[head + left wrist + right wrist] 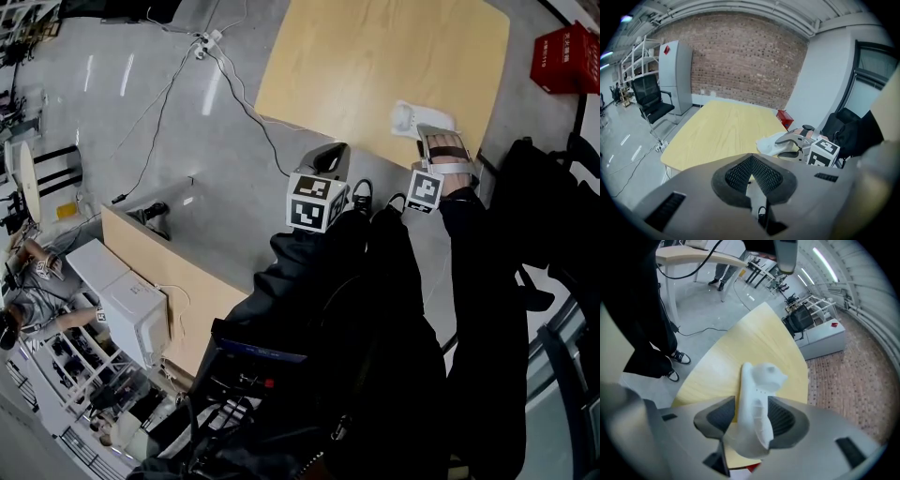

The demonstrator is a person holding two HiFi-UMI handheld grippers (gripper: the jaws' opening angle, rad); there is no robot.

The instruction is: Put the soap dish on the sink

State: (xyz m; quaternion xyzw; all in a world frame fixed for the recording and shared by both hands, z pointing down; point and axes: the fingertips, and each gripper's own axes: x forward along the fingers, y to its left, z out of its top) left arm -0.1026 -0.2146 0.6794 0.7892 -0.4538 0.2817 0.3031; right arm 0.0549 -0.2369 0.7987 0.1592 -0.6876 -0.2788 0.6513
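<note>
The white soap dish lies at the near edge of the light wooden table. My right gripper is at the dish. In the right gripper view the dish stands on edge between the jaws of the right gripper; a gap shows beside the left pad, so the jaws are open around it. The left gripper view shows the dish with the right gripper beside it. My left gripper hangs over the floor off the table's near edge, its pads closed together on nothing. No sink is in view.
A red box sits on the floor past the table's right side. Cables run across the grey floor. A black office chair and grey cabinet stand beyond the table. A second desk is at the lower left.
</note>
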